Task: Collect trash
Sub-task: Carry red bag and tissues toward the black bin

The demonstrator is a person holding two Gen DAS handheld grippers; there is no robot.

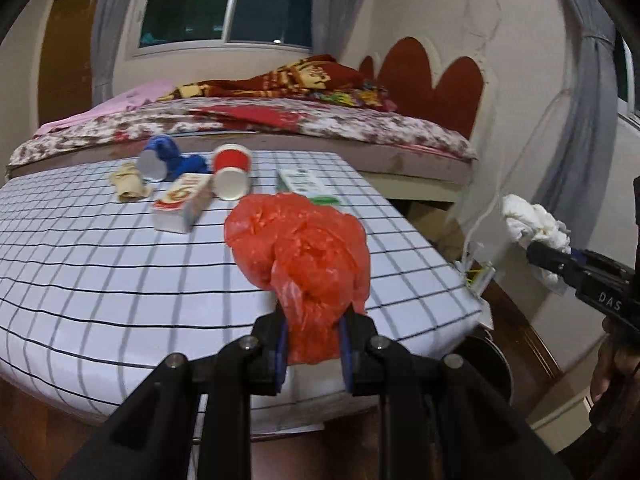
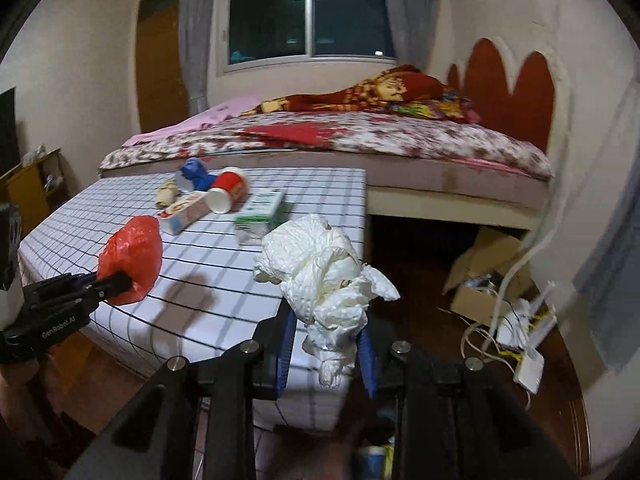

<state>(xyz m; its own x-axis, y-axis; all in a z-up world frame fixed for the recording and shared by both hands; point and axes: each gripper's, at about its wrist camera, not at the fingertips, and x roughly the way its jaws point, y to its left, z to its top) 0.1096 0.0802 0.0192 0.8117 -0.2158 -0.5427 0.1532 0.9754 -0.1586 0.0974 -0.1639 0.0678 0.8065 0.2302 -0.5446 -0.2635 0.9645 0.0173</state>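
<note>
So the left gripper (image 1: 313, 334) has its jaws clamped on a crumpled red plastic bag (image 1: 300, 248), which bulges out in front of the fingers, lifted off the near right part of the table (image 1: 100, 280), the one with the white cloth with a black grid. The right gripper (image 2: 326, 344) is pinching a wad of white crumpled paper or plastic (image 2: 324, 276), and that wad sits just past the table's right edge, over the dark floor; a loose tail of it hangs down between the blue pads. From the left camera you can see the right gripper off to the far right with the white wad sticking out of it, and from the right camera the left one shows at the left with the red bag. Rest of the trash is bunched at the far side of the table: a red paper cup (image 1: 232, 176) on its side, a blue cup (image 1: 158, 158) tipped over left of it, a crumpled tan wrapper (image 1: 130, 188) further left, a small red and white carton (image 1: 182, 208) lying a bit nearer, and a green and white box (image 2: 260, 212) to the right. Behind the table is a bed (image 2: 400, 140) with a floral cover and a red blanket. On the floor to the right there's an open cardboard box (image 2: 480, 280) and some white cables.
</note>
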